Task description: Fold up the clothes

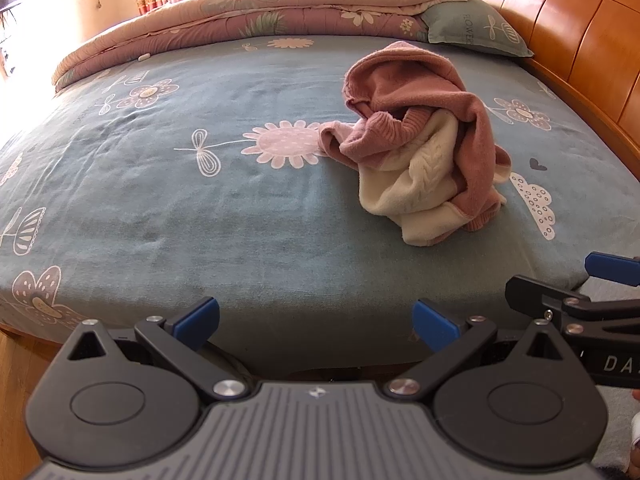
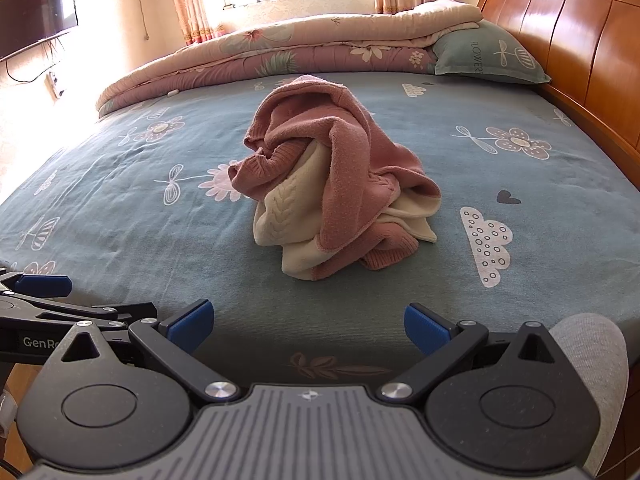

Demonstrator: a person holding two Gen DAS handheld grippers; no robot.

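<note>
Sweater folding has not begun. Nearest, the left gripper [image 1: 316, 326] and right gripper [image 2: 309, 330] hang spread wide and empty over the bed [image 2: 120, 220] edge; farther in, the pink-and-cream sweater [image 2: 336, 180] lies crumpled mid-bed, needing spreading flat first.

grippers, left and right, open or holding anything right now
left gripper: open, holding nothing.
right gripper: open, holding nothing.
</note>
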